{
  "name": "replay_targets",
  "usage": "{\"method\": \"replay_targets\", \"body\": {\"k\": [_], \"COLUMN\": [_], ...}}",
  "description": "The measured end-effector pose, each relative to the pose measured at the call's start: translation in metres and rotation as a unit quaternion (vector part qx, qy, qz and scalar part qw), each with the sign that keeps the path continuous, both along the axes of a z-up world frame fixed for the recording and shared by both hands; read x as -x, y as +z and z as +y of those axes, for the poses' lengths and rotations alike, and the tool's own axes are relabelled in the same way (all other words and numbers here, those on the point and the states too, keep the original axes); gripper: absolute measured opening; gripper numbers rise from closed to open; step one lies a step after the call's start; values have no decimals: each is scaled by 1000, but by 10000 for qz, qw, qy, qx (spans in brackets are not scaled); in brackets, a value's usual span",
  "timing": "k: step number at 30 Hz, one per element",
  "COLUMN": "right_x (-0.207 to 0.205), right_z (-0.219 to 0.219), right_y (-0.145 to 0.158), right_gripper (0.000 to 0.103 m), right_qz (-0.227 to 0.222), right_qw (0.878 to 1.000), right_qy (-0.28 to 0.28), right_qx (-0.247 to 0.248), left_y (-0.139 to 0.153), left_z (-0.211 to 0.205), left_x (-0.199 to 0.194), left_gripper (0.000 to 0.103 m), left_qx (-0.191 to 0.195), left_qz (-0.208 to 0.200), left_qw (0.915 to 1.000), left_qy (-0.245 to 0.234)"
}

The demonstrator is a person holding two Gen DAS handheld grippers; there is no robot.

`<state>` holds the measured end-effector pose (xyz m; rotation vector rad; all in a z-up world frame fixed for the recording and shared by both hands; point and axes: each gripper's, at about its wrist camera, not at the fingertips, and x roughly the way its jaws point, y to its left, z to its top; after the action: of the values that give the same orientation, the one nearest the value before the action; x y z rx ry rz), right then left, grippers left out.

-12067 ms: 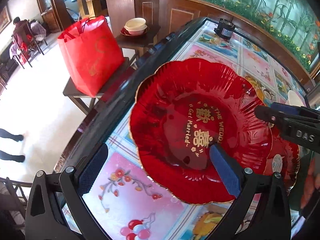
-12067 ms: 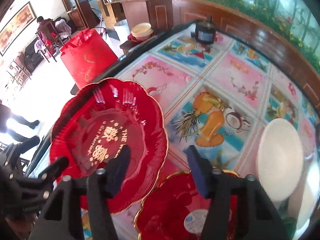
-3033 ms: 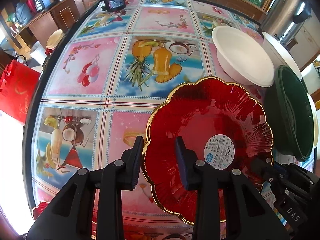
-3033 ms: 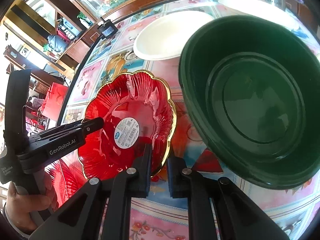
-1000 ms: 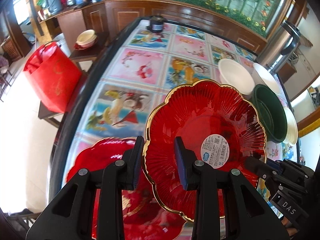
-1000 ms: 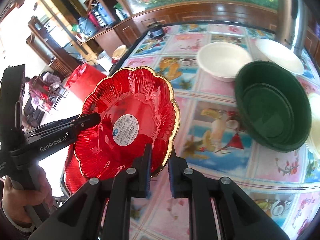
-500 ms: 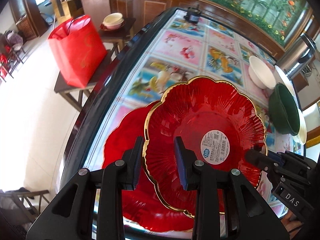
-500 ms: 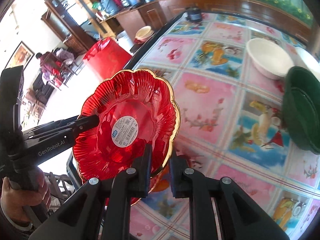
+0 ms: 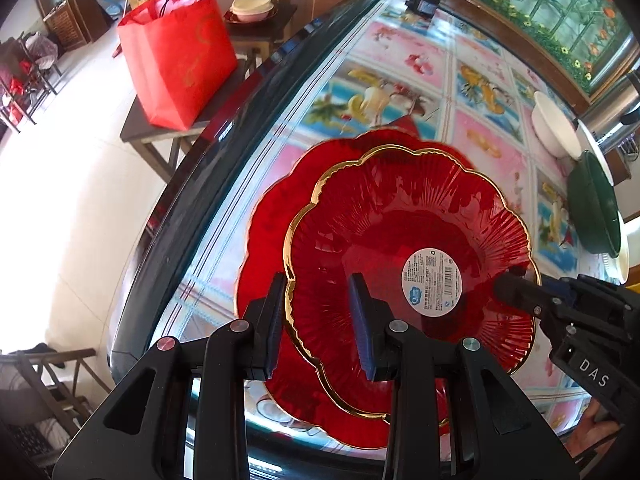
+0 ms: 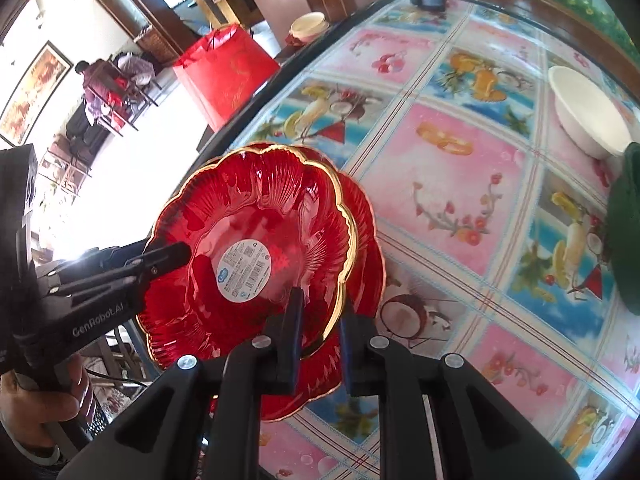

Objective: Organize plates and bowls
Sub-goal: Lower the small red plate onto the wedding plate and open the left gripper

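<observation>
Both units pinch the rim of the upper red plate (image 9: 400,240), held over a second red plate (image 9: 272,216) at the surface (image 10: 452,184) edge: left hand-held gripper (image 9: 318,320) marked "GenRobot.AI", right hand-held gripper (image 10: 318,328) marked "DAS". The plate's round white sticker (image 10: 244,270) is too small to read. Only the right view shows the holding hand (image 10: 36,404) clearly; the green bowl (image 9: 592,204) is cut off there.

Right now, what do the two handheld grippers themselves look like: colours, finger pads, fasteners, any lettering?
Both are matte black plastic with angular frames and silver round screw heads. The left gripper has blue ribbed pads on its fingers; its side reads "GenRobot.AI" in pale letters in the right wrist view. The right gripper looks the same, and its body shows "DAS" in the left wrist view. No cables show.
</observation>
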<state>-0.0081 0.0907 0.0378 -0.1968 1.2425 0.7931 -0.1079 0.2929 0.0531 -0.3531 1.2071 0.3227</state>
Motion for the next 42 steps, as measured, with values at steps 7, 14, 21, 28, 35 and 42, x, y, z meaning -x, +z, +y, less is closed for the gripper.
{"method": "replay_targets", "body": {"k": [7,14,21,28,35,42], "right_x": [3,3,4,10,13,16], "right_z": [10,12,23,26,27,27], "right_y": [-12,-14,-15,-10,-7,-4], "right_gripper": [17,19,30,42,47,48], "right_qz": [66,50,-22,-38,-185,-235], "right_qw": [9997,9992,9975,9962,9947,9937], "right_qy": [137,158,326,473,555,643], "right_qx": [214,373,631,724,851,888], "left_y": [-11,-14,-15,-17,-20,-19], "left_z": [2,-2,-5,-8,-13,-12], "left_x": [3,2,3,2,2,3], "left_gripper": [30,30,30,30,30,30], "left_qx": [52,-111,-250,-281,-371,-329], "left_qz": [76,67,27,35,48,20], "left_qw": [10000,9999,9997,9996,9993,9995], "left_qy": [32,15,13,23,-6,18]}}
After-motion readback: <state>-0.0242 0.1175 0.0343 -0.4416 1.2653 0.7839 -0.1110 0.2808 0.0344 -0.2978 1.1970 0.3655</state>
